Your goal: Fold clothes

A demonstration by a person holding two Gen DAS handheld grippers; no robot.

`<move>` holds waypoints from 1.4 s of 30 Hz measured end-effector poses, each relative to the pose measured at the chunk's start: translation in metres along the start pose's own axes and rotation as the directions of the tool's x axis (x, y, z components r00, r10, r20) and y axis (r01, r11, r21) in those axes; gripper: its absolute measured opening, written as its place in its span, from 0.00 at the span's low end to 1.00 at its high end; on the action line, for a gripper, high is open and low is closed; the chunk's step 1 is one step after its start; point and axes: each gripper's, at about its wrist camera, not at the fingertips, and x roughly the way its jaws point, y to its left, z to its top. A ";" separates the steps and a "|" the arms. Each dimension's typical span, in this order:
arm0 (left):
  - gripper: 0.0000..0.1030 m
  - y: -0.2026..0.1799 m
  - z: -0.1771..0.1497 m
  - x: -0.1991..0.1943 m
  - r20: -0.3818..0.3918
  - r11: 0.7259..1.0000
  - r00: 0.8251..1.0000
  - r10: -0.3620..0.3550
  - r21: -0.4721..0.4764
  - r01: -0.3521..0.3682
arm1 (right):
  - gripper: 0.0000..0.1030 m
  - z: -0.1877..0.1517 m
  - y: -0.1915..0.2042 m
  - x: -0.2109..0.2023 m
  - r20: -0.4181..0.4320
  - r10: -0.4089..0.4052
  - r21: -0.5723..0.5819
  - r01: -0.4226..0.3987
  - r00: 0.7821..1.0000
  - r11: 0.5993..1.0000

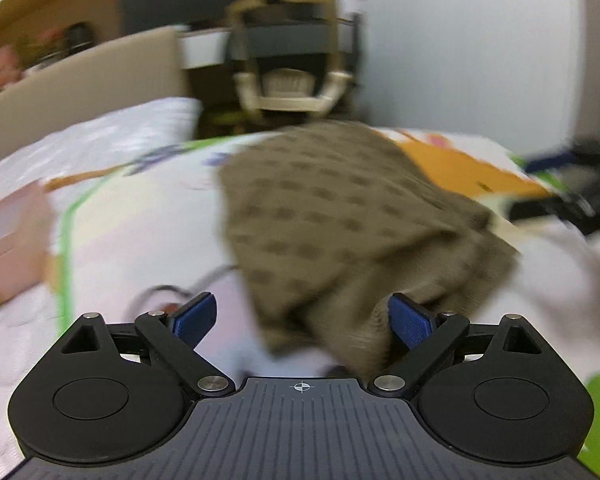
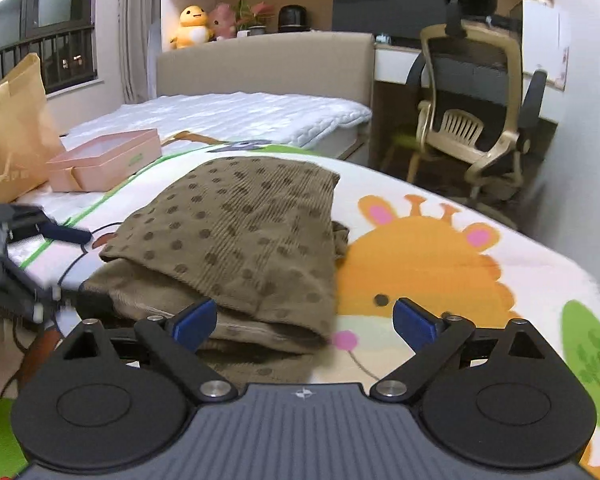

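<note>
Blurred by motion, the left wrist view softens everything beyond the left gripper (image 1: 302, 318), whose blue fingers (image 1: 196, 320) stand spread wide, empty. A brown dotted garment (image 2: 236, 236) lies folded on the cartoon-print bed cover (image 2: 440, 256), its near edge between the parted, empty fingers of the right gripper (image 2: 304, 320).

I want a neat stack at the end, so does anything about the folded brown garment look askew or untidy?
Yes. The brown dotted garment is folded, but its layers do not line up: a lower layer sticks out past the top one at the near left, and a small bit pokes out at its right edge by the giraffe print. Both grippers are open.
</note>
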 end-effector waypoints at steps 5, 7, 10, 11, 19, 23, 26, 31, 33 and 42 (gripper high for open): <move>0.93 0.032 0.001 -0.010 -0.007 0.992 0.994 0.111 -0.052 -0.111 | 0.93 -0.002 0.010 0.012 0.000 -0.058 -0.093 0.058 0.998 0.994; 0.93 0.040 -0.003 -0.013 -0.020 0.991 0.993 0.113 -0.071 -0.114 | 0.92 -0.002 0.012 0.019 -0.001 -0.069 -0.102 0.068 0.998 0.992; 0.93 0.042 -0.005 -0.016 -0.015 0.994 1.000 0.022 -0.109 -0.023 | 0.84 -0.007 0.018 0.030 -0.010 -0.098 -0.175 0.095 0.995 0.980; 0.93 0.039 -0.005 -0.016 -0.011 0.995 1.000 0.000 -0.104 -0.002 | 0.82 -0.009 0.020 0.034 -0.017 -0.109 -0.195 0.103 0.994 0.975; 0.94 -0.008 0.001 -0.016 0.064 0.994 0.992 -0.108 0.021 0.107 | 0.81 -0.012 0.016 0.026 -0.033 -0.028 -0.135 0.024 0.999 0.991; 0.94 -0.034 0.001 -0.007 0.048 0.980 0.988 -0.144 0.147 0.135 | 0.81 -0.003 0.014 0.015 0.004 -0.010 -0.107 0.010 1.000 0.994; 0.95 -0.040 -0.006 0.007 0.034 0.977 0.999 -0.038 0.212 0.030 | 0.82 0.002 0.015 0.017 0.013 -0.014 -0.093 0.015 1.000 0.996; 0.95 -0.005 -0.004 0.008 0.029 0.990 0.995 0.097 0.099 -0.100 | 0.82 -0.005 0.025 0.028 -0.020 -0.040 -0.138 0.037 0.999 0.990; 0.95 0.003 -0.006 0.006 0.022 0.989 0.992 0.121 0.084 -0.122 | 0.82 -0.009 0.026 0.033 -0.045 -0.044 -0.135 0.038 0.998 0.990; 0.97 0.024 -0.011 0.006 -0.018 0.992 0.992 0.123 0.021 -0.123 | 0.83 -0.022 0.032 0.027 -0.082 -0.052 -0.131 0.041 0.995 0.991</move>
